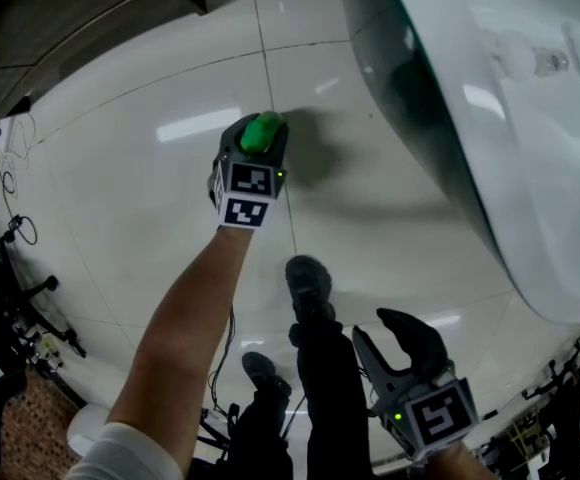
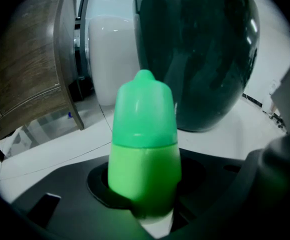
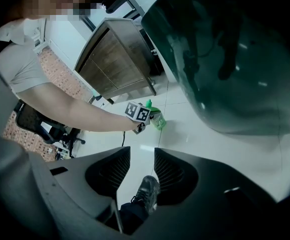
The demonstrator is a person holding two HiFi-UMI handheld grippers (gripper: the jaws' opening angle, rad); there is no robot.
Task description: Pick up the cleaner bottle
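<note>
Left gripper [image 1: 258, 143] clenched on the cleaner bottle [image 2: 144, 149], grab pretty much done; now just gotta lift it off the floor [image 1: 150, 198].

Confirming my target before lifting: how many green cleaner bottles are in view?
1. The green cleaner bottle is gripped by the left tool, on the white floor beside the dark bathtub; more could hide behind it.

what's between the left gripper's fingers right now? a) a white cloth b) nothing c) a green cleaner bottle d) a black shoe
c: the left gripper view shows the green cleaner bottle standing right between the fingers of the left gripper, which sit against its sides.
</note>
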